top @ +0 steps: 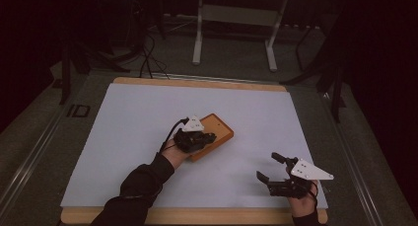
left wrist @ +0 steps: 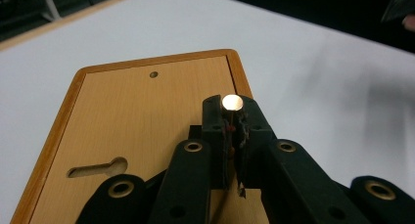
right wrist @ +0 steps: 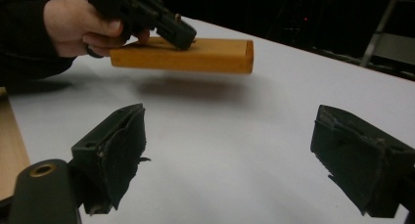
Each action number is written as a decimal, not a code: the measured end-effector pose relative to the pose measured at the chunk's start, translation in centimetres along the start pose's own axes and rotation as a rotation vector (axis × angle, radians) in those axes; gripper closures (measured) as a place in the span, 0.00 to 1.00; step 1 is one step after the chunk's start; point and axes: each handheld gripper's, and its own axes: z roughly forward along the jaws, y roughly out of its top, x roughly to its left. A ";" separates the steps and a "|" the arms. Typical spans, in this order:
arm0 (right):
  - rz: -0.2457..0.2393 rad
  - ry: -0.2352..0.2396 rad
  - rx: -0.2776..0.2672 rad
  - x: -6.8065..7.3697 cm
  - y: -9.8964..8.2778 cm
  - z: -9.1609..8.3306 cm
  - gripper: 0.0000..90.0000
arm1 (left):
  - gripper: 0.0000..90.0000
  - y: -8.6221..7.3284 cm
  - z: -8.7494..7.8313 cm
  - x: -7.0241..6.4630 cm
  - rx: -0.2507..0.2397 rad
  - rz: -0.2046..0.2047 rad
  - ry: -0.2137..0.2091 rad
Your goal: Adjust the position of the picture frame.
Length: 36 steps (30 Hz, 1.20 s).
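A flat wooden board [top: 217, 130] with a raised rim lies on the white sheet [top: 148, 117] near the middle of the table. Its face [left wrist: 147, 111] has a small round hole [left wrist: 153, 74] and a keyhole slot [left wrist: 98, 168]. My left gripper [top: 208, 136] is over the board's near end, shut [left wrist: 232, 119] on a small metal pin [left wrist: 232, 102] whose round top shows between the jaws. My right gripper [top: 268, 167] hovers near the front right edge, open [right wrist: 230, 136] with nothing between its fingers. Ahead of it in the right gripper view are the board's side [right wrist: 205, 55] and the left gripper [right wrist: 169, 26].
The sheet covers a wooden tabletop [top: 197, 216] whose bare edge shows at the front and back. Beyond the table, on a dark floor, stand a white table frame [top: 236, 18] and black stands with cables [top: 143, 48].
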 end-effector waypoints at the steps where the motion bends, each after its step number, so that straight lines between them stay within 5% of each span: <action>1: -0.004 -0.011 -0.001 0.0 0.0 0.0 0.14 | 0.94 -0.1 0.2 -0.1 0.007 0.001 0.000; 12: 0.002 0.002 0.003 0.0 0.0 0.0 0.14 | 0.94 -1.7 2.6 -0.7 0.065 -0.013 -0.038; 22: 0.002 0.013 0.009 0.0 -0.1 0.2 0.14 | 0.94 -2.3 3.7 -1.6 0.114 0.042 -0.034; 36: 0.009 0.023 0.015 0.1 -0.1 0.3 0.14 | 0.91 -2.4 3.5 -1.6 0.119 0.043 -0.053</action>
